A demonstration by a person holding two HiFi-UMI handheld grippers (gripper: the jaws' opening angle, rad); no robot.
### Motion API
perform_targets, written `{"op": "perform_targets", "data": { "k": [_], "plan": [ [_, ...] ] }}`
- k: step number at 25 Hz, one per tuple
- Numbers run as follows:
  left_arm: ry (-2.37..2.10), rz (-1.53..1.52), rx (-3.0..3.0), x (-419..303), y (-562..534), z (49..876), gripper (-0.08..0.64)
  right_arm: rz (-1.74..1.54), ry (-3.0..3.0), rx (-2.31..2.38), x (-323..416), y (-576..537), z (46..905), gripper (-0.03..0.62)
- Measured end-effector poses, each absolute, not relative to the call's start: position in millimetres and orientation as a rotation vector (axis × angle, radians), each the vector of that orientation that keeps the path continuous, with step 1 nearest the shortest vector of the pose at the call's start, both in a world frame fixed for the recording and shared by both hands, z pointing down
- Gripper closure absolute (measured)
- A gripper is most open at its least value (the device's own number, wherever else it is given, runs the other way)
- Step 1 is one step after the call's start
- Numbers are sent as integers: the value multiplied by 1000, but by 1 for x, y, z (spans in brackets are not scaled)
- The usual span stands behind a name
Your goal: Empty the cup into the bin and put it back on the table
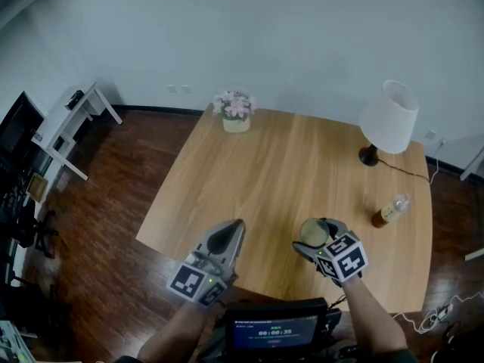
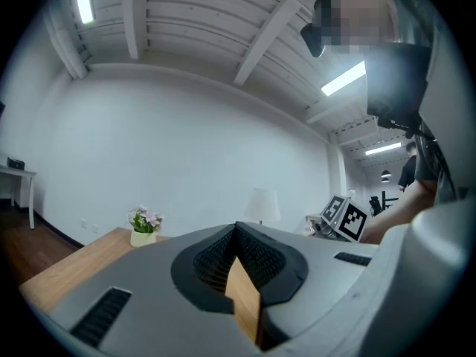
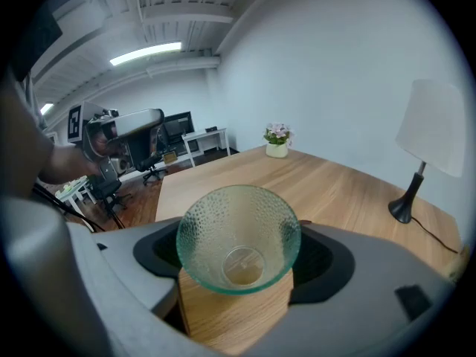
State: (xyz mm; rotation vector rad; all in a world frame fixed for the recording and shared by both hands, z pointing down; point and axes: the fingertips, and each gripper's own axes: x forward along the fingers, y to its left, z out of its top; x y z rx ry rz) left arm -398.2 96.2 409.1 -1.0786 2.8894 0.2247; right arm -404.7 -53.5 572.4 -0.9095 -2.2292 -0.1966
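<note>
Most of the job looks done, judging by what I carry: the cup, a dimpled clear glass one, sits clamped between the wide-spread jaws of my right gripper, its mouth tipped back toward my camera so that I look straight down to its base, and I see nothing in it but the wood grain showing through the glass. No bin appears in any view, so I cannot confirm where the contents went; I only judge from the bare glass that the emptying is behind me. What remains, as I read it, is the return: the cup hangs over the near part of the table, not yet resting on it as far as I can tell, so I have to stand it upright on the wood and let go. My left gripper carries nothing, its jaws pressed together at the tips, held low beside the right one over the table's near edge. As for writing, there is little: both grippers' cubes bear only black-and-white square markers, the bottle near the lamp has a label too small to read, and the screen below my hands shows a row of digits like a timer that I cannot make out with confidence.
</note>
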Motion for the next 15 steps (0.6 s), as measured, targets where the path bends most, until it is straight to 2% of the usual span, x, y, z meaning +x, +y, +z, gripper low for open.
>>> {"op": "perform_targets", "data": {
  "k": [15],
  "plan": [
    [2974,233,-1172,-415,91,468,568,-214,-2135,-908,-422,-39,642,190]
  ]
}}
